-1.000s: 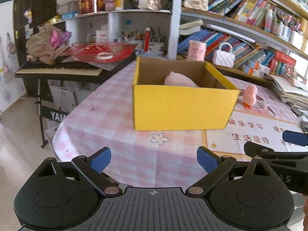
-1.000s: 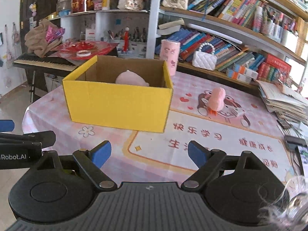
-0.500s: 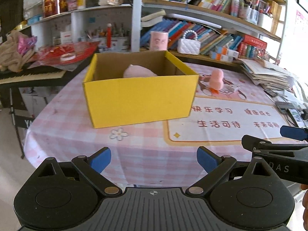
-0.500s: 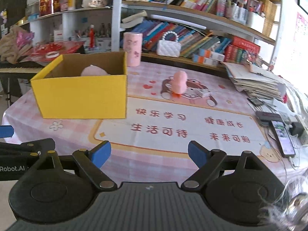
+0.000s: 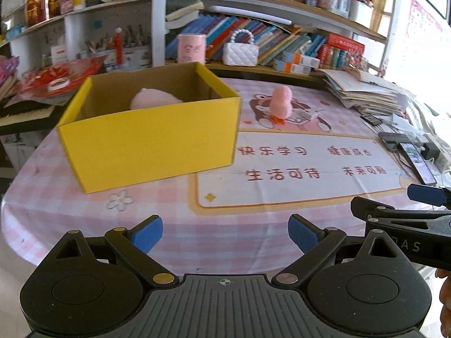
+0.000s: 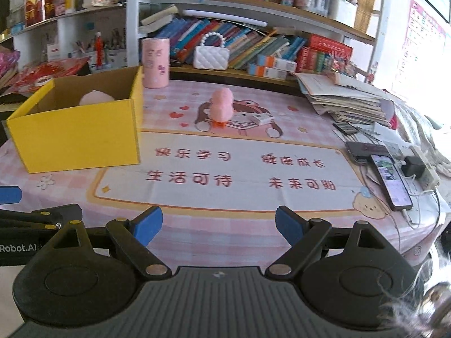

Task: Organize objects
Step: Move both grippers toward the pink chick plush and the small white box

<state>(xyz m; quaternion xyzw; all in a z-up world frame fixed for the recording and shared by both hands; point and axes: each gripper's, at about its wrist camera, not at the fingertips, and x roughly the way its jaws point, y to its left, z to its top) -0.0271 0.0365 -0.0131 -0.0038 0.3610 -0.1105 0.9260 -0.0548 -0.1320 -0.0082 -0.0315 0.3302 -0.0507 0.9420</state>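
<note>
A yellow cardboard box point(image 5: 149, 143) point(image 6: 76, 132) stands open on the pink checked tablecloth, with a pale pink soft toy point(image 5: 155, 98) point(image 6: 94, 97) inside it. A small pink plush duck point(image 5: 280, 101) point(image 6: 222, 107) with orange feet stands upright on the printed mat, right of the box. A little white box point(image 6: 262, 118) lies just right of the duck. My left gripper point(image 5: 224, 232) is open and empty near the table's front edge. My right gripper point(image 6: 218, 225) is open and empty too, side by side with the left one.
A pink cylinder tin point(image 6: 155, 62) and a white quilted handbag point(image 6: 211, 55) stand at the back by the bookshelves. A stack of papers point(image 6: 346, 98), phones point(image 6: 391, 180) and chargers crowd the right edge. A keyboard with red clutter point(image 5: 42, 84) sits left of the table.
Both grippers have swung to the right along the table's front edge, so the yellow box has slid left in both views and the duck and phones have come further into sight. Both stay open.
</note>
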